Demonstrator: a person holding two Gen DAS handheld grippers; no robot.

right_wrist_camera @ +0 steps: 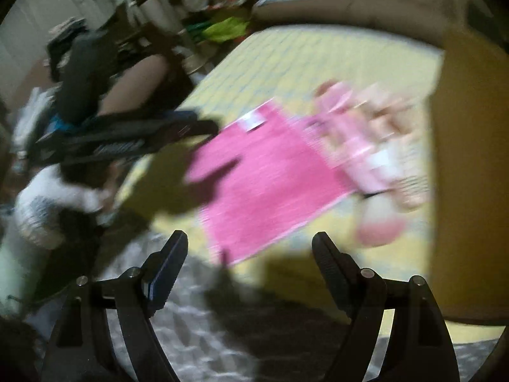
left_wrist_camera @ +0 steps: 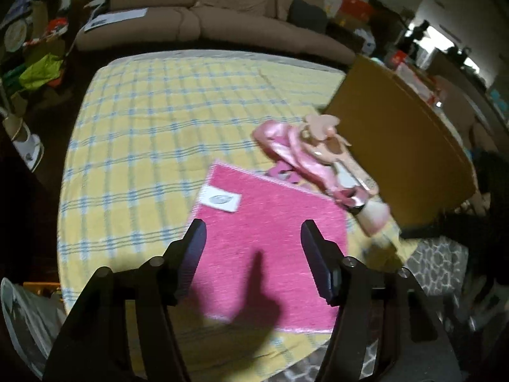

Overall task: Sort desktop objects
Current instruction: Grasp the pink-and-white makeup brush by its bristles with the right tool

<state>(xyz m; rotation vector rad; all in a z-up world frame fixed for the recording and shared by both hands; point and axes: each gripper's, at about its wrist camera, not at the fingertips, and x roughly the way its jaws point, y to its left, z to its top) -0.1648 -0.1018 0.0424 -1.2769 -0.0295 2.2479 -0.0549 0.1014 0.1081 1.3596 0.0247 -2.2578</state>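
The left gripper (left_wrist_camera: 253,238) has its jaws apart, with nothing between them; it hangs above the pink notebook (left_wrist_camera: 270,254), which lies flat on the yellow checked cloth (left_wrist_camera: 152,121) of the table. The right gripper (right_wrist_camera: 249,248) also stands with jaws wide apart and empty, over the near edge of the table, and its view is much blurred. From the notebook, at about one o'clock in the left wrist view, there is a small heap of pink things (left_wrist_camera: 305,149): something like satin fabric and a pale pink clip or hair ornament, though the exact kind cannot be told. Just beside this heap, at about three o'clock, stands a brown cardboard box (left_wrist_camera: 397,146), which seems to be the place for sorted things. The step in hand looks like a pause between two picks, since both grippers are free and the notebook and the heap are still outside the box. The next move probably calls for lowering one gripper to an edge of the notebook, because a flat thing gives little to grasp, or for taking the softer heap first.
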